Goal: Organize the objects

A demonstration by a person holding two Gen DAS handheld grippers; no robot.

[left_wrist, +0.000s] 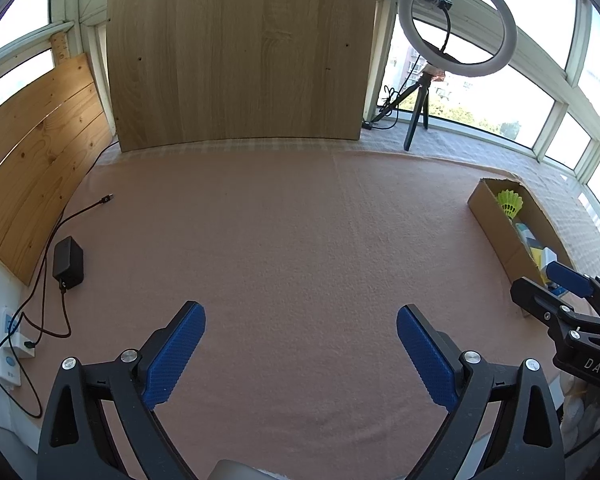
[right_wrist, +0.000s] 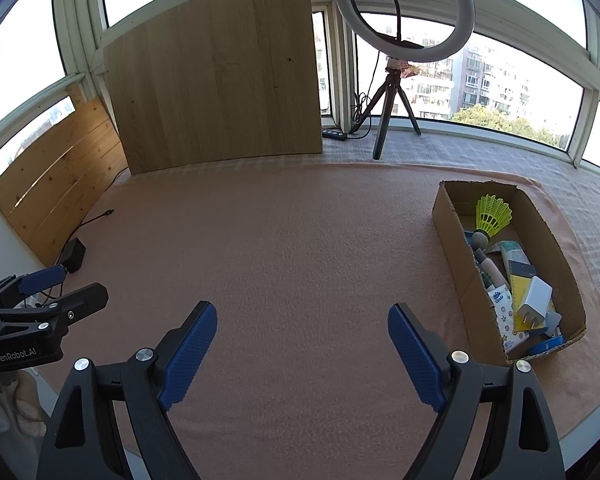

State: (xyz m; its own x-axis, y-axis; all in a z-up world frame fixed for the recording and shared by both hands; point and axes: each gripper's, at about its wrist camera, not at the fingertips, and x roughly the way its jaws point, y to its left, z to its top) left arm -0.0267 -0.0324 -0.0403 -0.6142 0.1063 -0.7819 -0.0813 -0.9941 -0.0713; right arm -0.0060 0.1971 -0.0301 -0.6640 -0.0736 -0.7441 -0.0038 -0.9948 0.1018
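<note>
1. The cardboard box (right_wrist: 452, 216) lies at the right side of the pink cloth (right_wrist: 292, 240), with its long side running away from the cameras. I think it serves as the collecting place, so it is kept near the right hand and out of the middle.
2. Inside the box the small things lie together: a yellow-green shuttlecock (right_wrist: 492, 216) at the far end, then a tube (right_wrist: 514, 256), a wooden stick (right_wrist: 494, 274) beside the left wall, a white charger plug (right_wrist: 534, 300) and a roll of blue tape (right_wrist: 544, 346) at the near end. They overlap, so nothing more exact can be said about what is under them.
3. The right gripper (right_wrist: 302, 354) hangs above bare cloth, to the left of the box, with its jaws spread wide and nothing between them.
4. The left gripper (left_wrist: 300, 354) is further left of the box, also spread wide and empty.
5. No loose thing shows on the cloth left of the box, so I judge the sorting is finished or nearly so, and both grippers rest empty for that reason.
6. A black adapter (left_wrist: 68, 264) with its cable (left_wrist: 80, 212) lies far left of the box. It looks like part of the setup, not a thing to sort.
7. The ring light (right_wrist: 406, 12) stands behind the box, by the window.
</note>
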